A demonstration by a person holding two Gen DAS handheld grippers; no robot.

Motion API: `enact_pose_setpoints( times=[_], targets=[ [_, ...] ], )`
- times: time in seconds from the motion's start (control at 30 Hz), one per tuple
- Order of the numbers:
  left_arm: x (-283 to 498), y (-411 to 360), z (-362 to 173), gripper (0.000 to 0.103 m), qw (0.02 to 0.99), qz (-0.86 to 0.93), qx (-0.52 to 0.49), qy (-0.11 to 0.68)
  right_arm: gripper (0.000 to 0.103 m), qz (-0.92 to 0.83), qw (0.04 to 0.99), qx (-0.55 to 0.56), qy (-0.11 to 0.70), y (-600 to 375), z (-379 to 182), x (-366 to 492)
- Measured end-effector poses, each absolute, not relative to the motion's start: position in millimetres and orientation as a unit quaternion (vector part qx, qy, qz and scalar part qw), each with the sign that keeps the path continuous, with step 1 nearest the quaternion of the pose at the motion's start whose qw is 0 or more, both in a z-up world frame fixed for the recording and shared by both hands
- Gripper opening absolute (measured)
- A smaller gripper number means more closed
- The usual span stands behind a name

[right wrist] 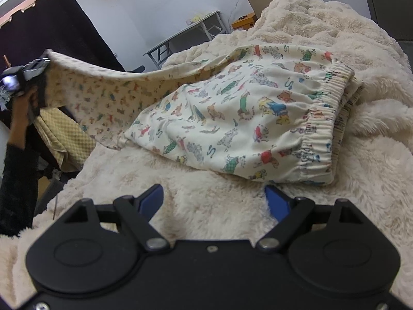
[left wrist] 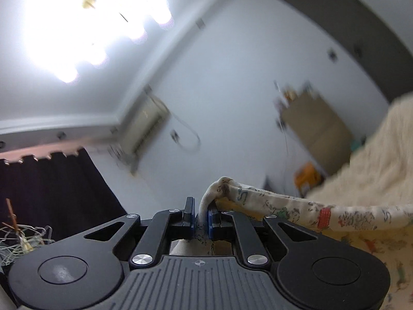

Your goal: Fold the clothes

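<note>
My left tool point(left wrist: 200, 222) is clenched on the hem of the printed pants point(right wrist: 232, 108), lifting one leg up off the bed, camera tilted toward the ceiling light point(left wrist: 87, 23). My right tool point(right wrist: 214, 199) hangs released, blue pads point(right wrist: 152, 197) spread wide, just short of the pants. The waistband point(right wrist: 320, 126) end lies flat on the fluffy cream blanket point(right wrist: 348, 206).
</note>
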State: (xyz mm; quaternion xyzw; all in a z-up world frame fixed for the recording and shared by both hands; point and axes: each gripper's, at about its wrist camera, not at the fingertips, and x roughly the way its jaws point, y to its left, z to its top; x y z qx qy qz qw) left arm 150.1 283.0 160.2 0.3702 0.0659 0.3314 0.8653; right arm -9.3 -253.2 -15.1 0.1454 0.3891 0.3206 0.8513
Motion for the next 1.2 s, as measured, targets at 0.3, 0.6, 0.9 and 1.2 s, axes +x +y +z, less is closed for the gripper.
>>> enact_pose_setpoints(
  times=[0.3,0.6,0.9,1.2],
  targets=[
    [276,402,-47,0.088,0.829,0.359,0.107,0.414,0.084,0.335,0.853,0.136,0.376,-250,-8,-12],
    [172,462,-89,0.094,0.887,0.27,-0.232,0.293,0.084,0.354,0.852,0.106,0.371,-231,1,-17],
    [201,430,-64,0.093,0.855,0.061,-0.452,0.245,0.084,0.362,0.86,0.099,0.345,-217,25,-5],
    [306,342,-125,0.04,0.763,0.034,-0.526,0.373,0.084,0.367,0.857,0.119,0.34,-225,19,-13]
  ],
)
